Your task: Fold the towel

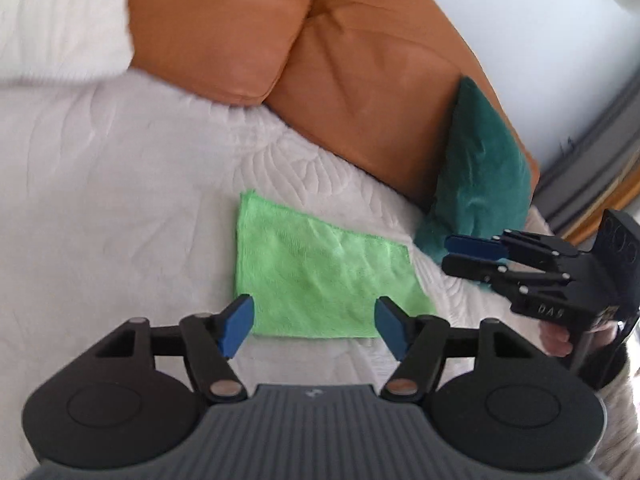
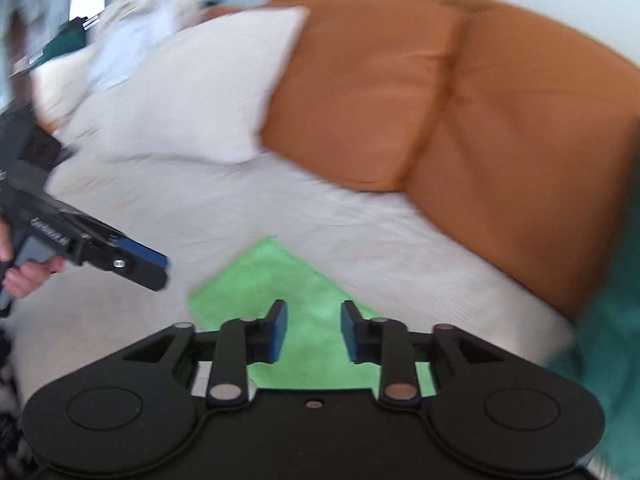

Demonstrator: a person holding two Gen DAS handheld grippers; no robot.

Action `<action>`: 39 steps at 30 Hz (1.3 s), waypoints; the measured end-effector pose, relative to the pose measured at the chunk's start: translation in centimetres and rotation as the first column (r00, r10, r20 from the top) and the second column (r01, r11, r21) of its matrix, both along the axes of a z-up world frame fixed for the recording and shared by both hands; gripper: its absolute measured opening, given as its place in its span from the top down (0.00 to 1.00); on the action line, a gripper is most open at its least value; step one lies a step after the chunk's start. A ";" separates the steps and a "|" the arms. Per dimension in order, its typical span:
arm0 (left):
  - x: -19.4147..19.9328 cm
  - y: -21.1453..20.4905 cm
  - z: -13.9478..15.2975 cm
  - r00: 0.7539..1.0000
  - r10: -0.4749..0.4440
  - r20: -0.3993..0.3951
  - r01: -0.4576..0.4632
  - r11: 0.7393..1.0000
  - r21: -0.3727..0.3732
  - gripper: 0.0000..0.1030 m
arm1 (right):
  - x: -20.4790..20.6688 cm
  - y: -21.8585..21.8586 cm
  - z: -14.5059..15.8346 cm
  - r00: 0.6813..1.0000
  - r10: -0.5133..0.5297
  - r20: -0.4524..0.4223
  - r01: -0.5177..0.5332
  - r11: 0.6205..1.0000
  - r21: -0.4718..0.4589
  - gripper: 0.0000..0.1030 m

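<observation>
Green microfiber towel (image 1: 324, 276): folded to a flat rectangle, lying on the white quilted bedspread (image 1: 120, 200), all four edges visible and square in the left wrist view. Open bedspread to the towel's left and near side. Far side bounded by two orange cushions (image 1: 360, 92); teal velvet pillow (image 1: 480, 184) leaning against them, just beyond the towel's right corner. White pillow (image 2: 192, 92) further along the bed, well apart from the towel.

Left gripper (image 1: 314, 326): above the towel's near edge, angled downward, blue pads spread wide, nothing between them, no contact with the cloth. Seen from the right wrist camera at far left (image 2: 154, 266), held by a hand (image 2: 24, 276), beside the towel's left corner.

Right gripper (image 2: 314, 330): above the towel, pointed steeply down, jaws partly apart, empty, clear of the cloth. In the left wrist view (image 1: 464, 254): fingers level, stacked one over the other, off the towel's right edge, in front of the teal pillow.
</observation>
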State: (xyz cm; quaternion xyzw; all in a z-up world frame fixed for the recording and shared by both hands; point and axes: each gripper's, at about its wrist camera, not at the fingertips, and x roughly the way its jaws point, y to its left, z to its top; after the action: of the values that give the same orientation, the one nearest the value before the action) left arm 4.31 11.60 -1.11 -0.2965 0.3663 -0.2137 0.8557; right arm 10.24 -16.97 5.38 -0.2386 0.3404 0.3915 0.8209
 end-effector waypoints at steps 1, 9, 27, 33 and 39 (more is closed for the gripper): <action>-0.1 0.0 -0.4 1.000 0.014 -0.014 -0.015 1.000 -0.017 0.32 | 1.0 1.2 0.1 0.996 0.089 -0.016 -0.090 0.993 -0.073 0.64; -0.1 -0.2 -3.2 0.991 0.068 -0.119 -0.090 0.978 -0.187 0.33 | 5.0 7.3 -0.6 0.972 0.233 -0.029 -0.231 0.928 -0.293 0.64; 1.1 -1.4 -5.3 0.978 0.164 -0.128 -0.191 0.951 -0.245 0.33 | 16.0 17.4 -5.4 0.832 0.334 -0.443 -0.530 0.716 -0.455 0.64; 1.3 -1.4 -5.6 0.973 0.192 -0.125 -0.219 0.941 -0.259 0.33 | 17.0 17.1 -6.7 0.816 0.325 -0.478 -0.543 0.715 -0.440 0.64; 0.7 -0.6 -5.9 0.960 0.236 -0.152 -0.272 0.918 -0.289 0.39 | 16.6 18.6 -8.8 0.774 0.339 -0.535 -0.593 0.684 -0.425 0.65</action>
State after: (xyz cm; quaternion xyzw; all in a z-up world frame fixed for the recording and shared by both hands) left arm 4.99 11.01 -6.96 -0.4824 0.3355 -0.1377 0.7973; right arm 26.82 1.62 -3.44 -0.4654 0.5329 0.5120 0.4871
